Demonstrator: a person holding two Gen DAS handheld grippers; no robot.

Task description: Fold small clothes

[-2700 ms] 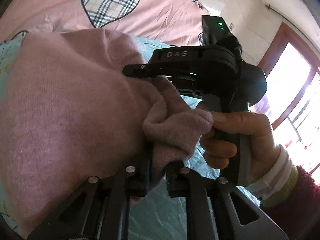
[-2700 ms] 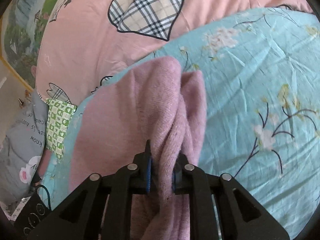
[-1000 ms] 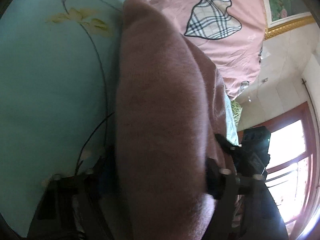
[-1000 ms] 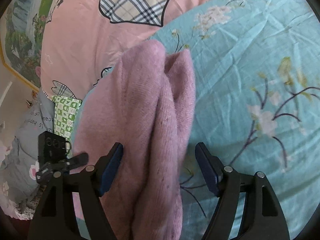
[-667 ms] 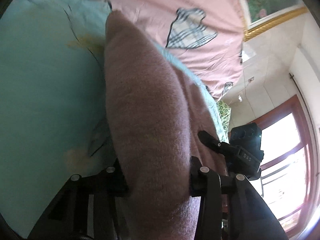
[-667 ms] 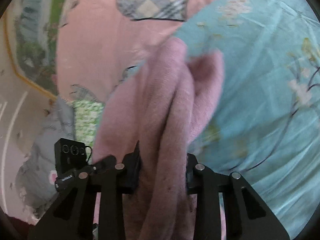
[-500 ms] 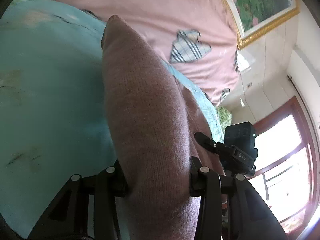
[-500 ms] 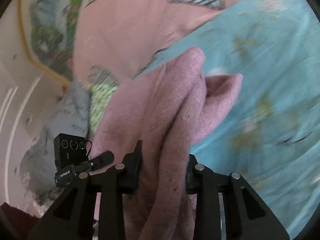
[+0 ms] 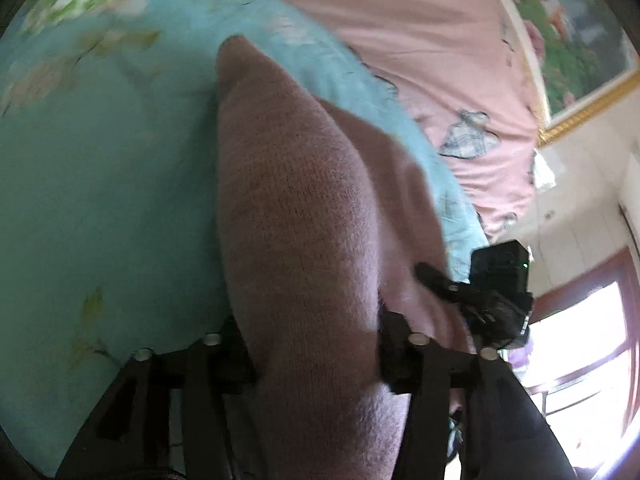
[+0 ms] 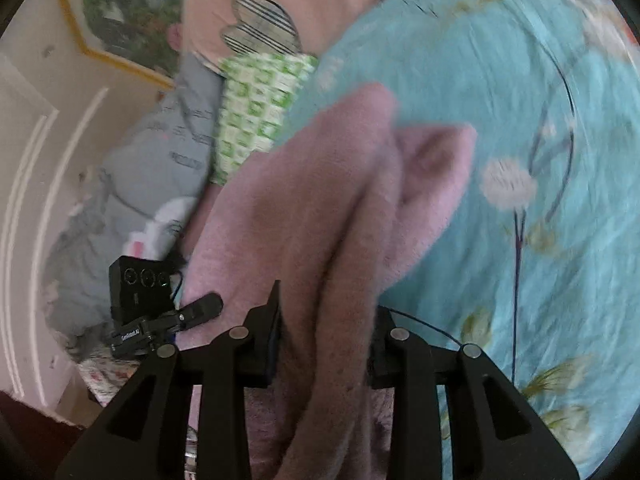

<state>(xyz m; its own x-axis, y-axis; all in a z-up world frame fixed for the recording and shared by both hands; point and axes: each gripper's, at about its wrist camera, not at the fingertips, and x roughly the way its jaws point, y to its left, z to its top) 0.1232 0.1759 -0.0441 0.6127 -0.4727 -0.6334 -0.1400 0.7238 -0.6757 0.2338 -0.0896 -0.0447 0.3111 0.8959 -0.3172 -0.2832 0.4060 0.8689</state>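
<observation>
Both my hands are on the folded, dusty-pink knitted garment [image 9: 296,216], which hangs bunched between the two tools above the turquoise floral bedspread [image 9: 100,184]. My left gripper [image 9: 316,360] has a thick roll of the knit between its fingers, pads against the wool on both sides while the jaws ease wider; I judge it a loose clamp, enough to carry the bulk without crushing the fold. My right gripper [image 10: 324,344] bites the other end, where several layers and a loose flap stack up (the flap juts out toward the white blossom print), and its jaws are also widening slightly around the cloth. Holding both ends at once keeps the fold from springing open while the bundle travels. In the right view the far tool shows low on the left, in front of a grey printed garment [image 10: 160,152] and a green-and-white checked cloth [image 10: 256,112] heaped by the pink quilt with plaid hearts [image 10: 280,0]; presumably that heap is where finished pieces go. Everything is motion-blurred, so fine edges are uncertain.
</observation>
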